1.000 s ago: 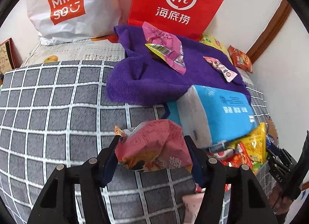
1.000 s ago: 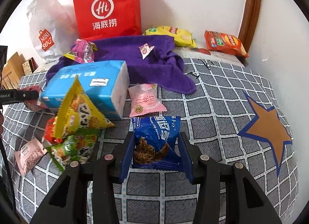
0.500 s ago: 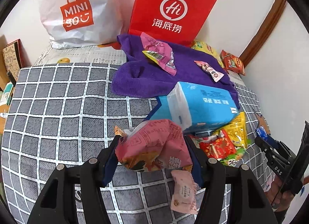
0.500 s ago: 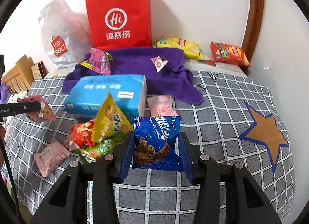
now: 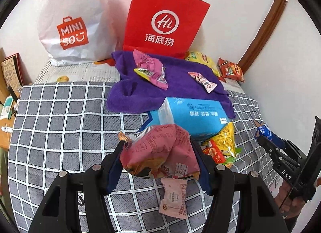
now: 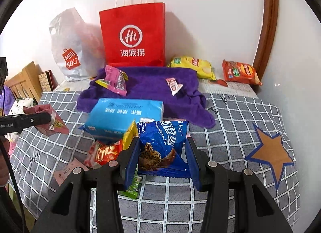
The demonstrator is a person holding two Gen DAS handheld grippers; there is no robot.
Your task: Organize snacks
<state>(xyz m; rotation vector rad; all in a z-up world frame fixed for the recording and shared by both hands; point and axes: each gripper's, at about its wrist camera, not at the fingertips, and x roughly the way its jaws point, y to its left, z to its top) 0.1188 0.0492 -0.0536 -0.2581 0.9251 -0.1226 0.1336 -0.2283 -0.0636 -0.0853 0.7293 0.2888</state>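
My left gripper is shut on a crumpled pink snack bag held above the grey checked cover. My right gripper is shut on a blue chocolate chip cookie packet, also lifted. The left gripper with the pink bag shows at the left of the right wrist view. Below lie a yellow packet, a red packet, a green packet and a pale pink packet. A red paper bag and a white Miniso bag stand at the wall.
A blue tissue pack lies by a purple towel carrying a pink-yellow snack and a small wrapped snack. Yellow and orange chip bags lie at the back right. A wooden frame stands left.
Both grippers have risen and drawn back with their packets, so more of the bed and both bags at the wall show. The packets stay gripped.
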